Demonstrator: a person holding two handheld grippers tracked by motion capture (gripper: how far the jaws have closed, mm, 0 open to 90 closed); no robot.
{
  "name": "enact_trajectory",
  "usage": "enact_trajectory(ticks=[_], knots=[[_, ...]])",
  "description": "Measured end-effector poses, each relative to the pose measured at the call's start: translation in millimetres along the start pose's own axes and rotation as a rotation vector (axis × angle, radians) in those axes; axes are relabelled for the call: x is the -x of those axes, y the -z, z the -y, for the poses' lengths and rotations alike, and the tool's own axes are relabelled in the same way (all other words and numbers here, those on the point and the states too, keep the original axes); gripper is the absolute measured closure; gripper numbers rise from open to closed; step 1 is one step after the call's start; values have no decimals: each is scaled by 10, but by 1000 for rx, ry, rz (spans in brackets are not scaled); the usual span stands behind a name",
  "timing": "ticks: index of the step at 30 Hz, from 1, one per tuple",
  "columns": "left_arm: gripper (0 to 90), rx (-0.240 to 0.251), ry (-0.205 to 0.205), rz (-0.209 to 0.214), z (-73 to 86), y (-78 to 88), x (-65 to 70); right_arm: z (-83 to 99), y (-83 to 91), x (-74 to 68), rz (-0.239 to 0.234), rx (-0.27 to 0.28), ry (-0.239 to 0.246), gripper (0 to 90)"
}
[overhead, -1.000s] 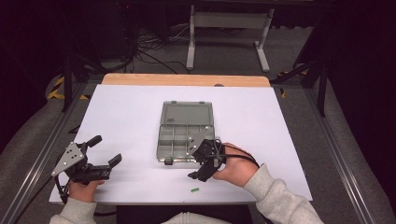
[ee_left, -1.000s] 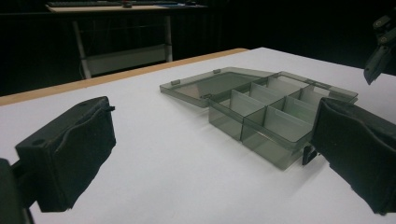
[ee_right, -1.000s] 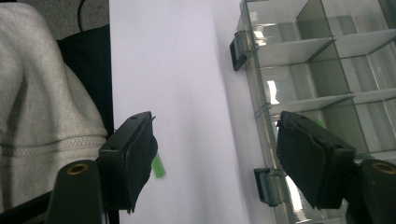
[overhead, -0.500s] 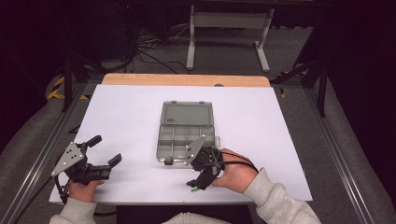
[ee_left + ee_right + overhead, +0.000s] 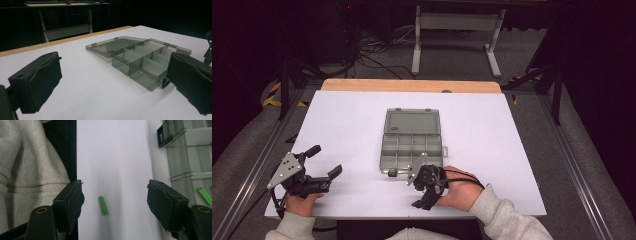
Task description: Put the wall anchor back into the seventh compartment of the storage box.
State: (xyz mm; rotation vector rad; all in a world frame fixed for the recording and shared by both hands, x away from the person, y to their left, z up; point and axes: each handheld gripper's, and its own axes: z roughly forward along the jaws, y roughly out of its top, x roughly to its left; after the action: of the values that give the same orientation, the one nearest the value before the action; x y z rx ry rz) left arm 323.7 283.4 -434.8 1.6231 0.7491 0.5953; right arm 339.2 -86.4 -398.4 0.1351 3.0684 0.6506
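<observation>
Right gripper view: right gripper (image 5: 115, 197) jaws wide, straddling small green plastic peg (image 5: 103, 205); clear grey compartment box (image 5: 190, 157) at 2 o'clock. Left gripper (image 5: 323, 167) jaws wide, empty.

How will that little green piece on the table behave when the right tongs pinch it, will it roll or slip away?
The green piece looks like a short, rounded stick lying flat, so it may roll sideways if nudged. It seems stiff and very light, likely easy to flick off the smooth white table. The right tongs stand open on either side of it, so centring looks fine.

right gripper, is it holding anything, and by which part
Nothing is held. The right gripper is open above the green piece, which lies loose on the table between its jaws.
</observation>
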Motion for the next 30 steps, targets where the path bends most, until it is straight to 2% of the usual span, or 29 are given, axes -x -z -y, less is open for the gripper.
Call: enact_trajectory(ticks=[8,10,13,30], knots=[[6,1,-3,-2,0,-2,2,38,-91,-24,-16,-29,-2,297],[6,2,-3,-3,1,-4,4,44,-111,-23,-23,-35,14,299],[6,-1,-3,-1,0,-4,1,54,-127,-37,-28,-45,3,302],[6,-3,-3,-1,1,-8,4,86,-226,-82,-55,-91,10,360]])
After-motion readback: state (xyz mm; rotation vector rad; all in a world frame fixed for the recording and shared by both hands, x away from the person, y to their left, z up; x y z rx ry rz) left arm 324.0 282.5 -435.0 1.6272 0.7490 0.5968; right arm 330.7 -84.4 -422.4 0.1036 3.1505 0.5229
